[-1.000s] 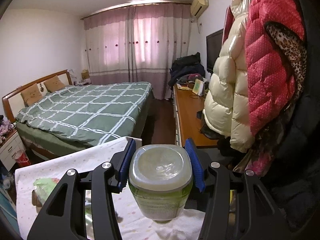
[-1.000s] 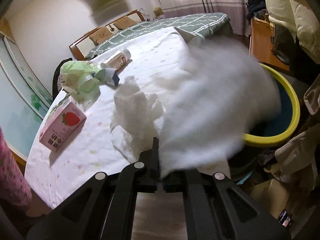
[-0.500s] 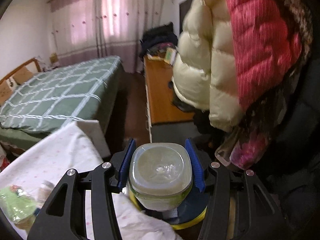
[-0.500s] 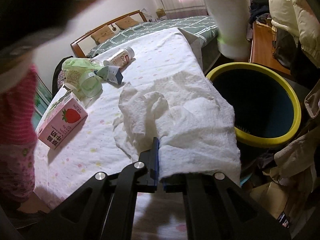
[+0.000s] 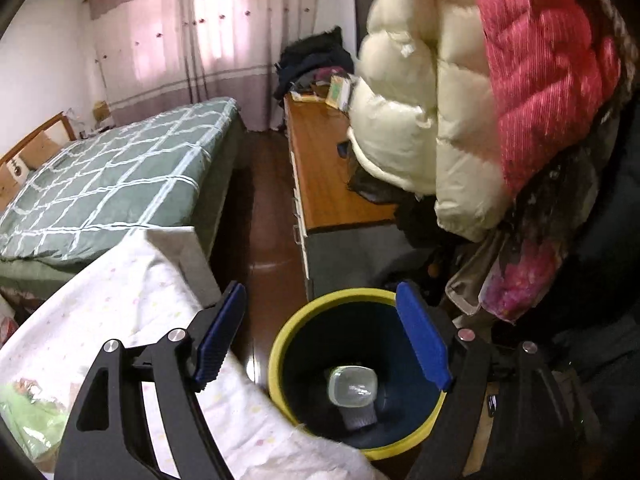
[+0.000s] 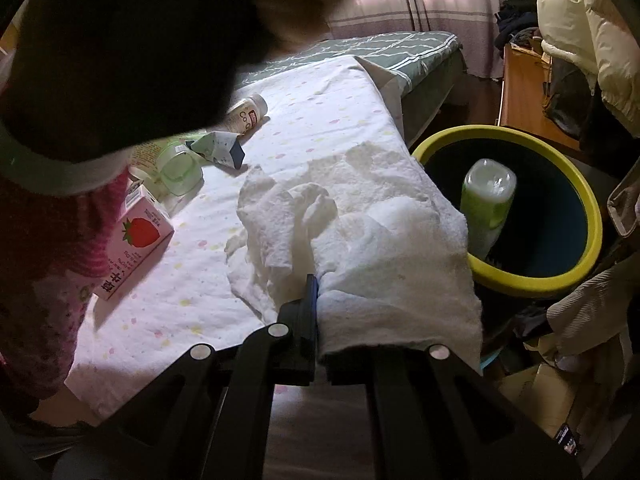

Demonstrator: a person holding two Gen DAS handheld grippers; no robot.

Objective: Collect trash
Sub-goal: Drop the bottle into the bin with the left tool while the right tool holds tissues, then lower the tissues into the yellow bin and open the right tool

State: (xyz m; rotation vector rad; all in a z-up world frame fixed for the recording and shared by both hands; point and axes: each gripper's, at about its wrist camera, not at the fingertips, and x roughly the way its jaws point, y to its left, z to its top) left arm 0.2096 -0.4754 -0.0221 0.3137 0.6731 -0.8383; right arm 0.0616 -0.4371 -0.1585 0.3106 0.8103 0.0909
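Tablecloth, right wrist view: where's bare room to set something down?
Free: the tablecloth's far end beyond the white bottle; the near strip between strawberry carton and paper towel. Crowded: left edge around the green cup.

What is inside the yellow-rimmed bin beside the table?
Inside the bin one green bottle leans against the dark wall, base upward. The white paper towel covers the near rim, so that part stays unseen.
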